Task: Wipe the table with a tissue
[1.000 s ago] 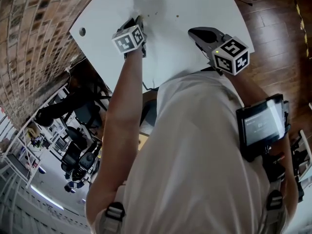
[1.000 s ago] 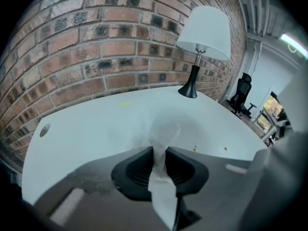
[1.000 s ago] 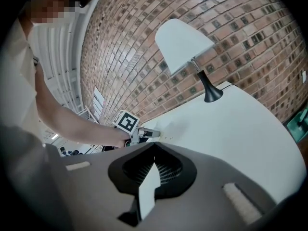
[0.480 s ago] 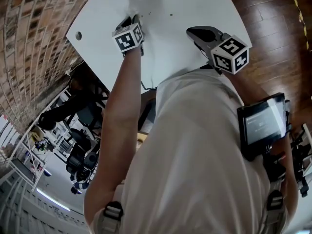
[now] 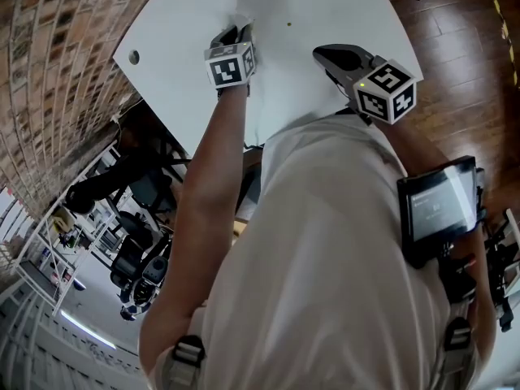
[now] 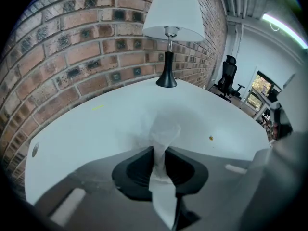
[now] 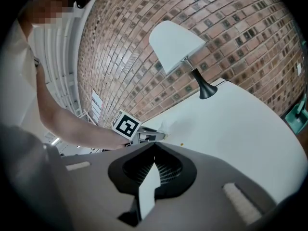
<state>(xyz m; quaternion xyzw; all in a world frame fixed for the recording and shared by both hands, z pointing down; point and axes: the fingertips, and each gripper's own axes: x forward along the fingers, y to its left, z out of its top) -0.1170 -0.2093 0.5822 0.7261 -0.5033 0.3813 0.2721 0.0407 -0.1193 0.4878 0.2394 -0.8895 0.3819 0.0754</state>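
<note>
My left gripper (image 5: 238, 32) points down at the white table (image 5: 325, 6) and is shut on a crumpled white tissue (image 5: 241, 21). In the left gripper view the tissue (image 6: 163, 134) sticks out past the left gripper (image 6: 160, 150) and its tip rests on the tabletop. A small brown crumb (image 6: 211, 138) lies to the right of it, apart from the tissue. My right gripper (image 5: 319, 54) hovers over the table's right part with its jaws together. In the right gripper view nothing sticks out past its tips (image 7: 154, 147). That view also shows the left gripper (image 7: 161, 136) with the tissue.
A white-shaded lamp (image 6: 171, 23) on a black stand sits at the table's far side, against a brick wall (image 6: 72, 47). A small round hole (image 5: 133, 56) is near the table's left edge. Wooden floor (image 5: 455, 55) lies to the right, office chairs (image 5: 130, 258) below left.
My left gripper has slid to the right across the table with the tissue, nearer to the crumb. The right gripper has stayed put.
</note>
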